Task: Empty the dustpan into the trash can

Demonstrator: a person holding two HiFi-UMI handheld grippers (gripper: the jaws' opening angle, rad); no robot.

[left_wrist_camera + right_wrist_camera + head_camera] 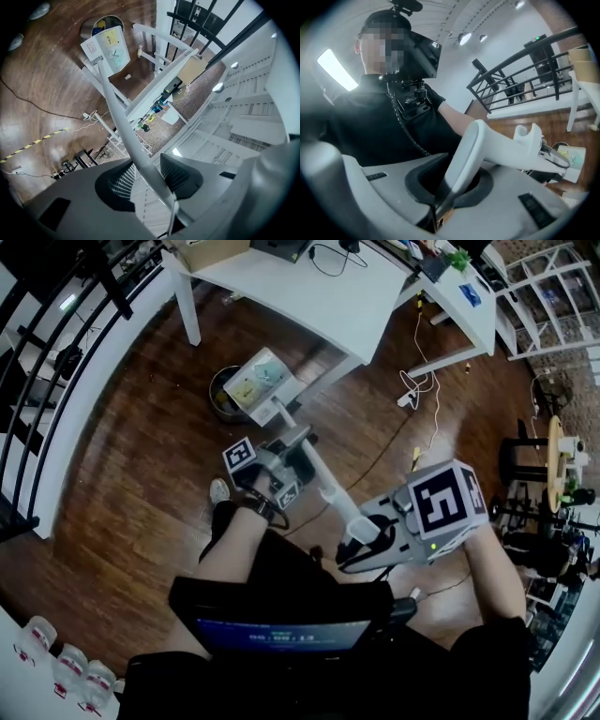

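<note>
White plastic long-handled dustpan [255,381] is off the floor, its pan tipped and hanging right over the round dark trash can [221,401]. In the left gripper view the pan [107,49] overlaps the can's rim [106,22], and yellow and blue bits show inside the can. The can stands on the brown wooden floor [122,474], just beside a leg of the white bench [309,296].

The dustpan's long white handle [314,470] runs from the pan back toward the person, with both claws on it.

Left claw [298,442] is partway up the handle and partly open. The handle [123,122] runs between its ribbed pads [123,180], which sit against it on either side, so it is gripped [145,171].

Right claw [361,540] is at the near end, jaws almost together, clamped [452,183] on the narrow tail of the curved white grip [487,145]. From that view the pan shows small at far right [572,158], low above the floor.

A white power strip [408,399] with a cable lies on the floor near the bench. Clear bottles [56,662] stand at the lower left.
</note>
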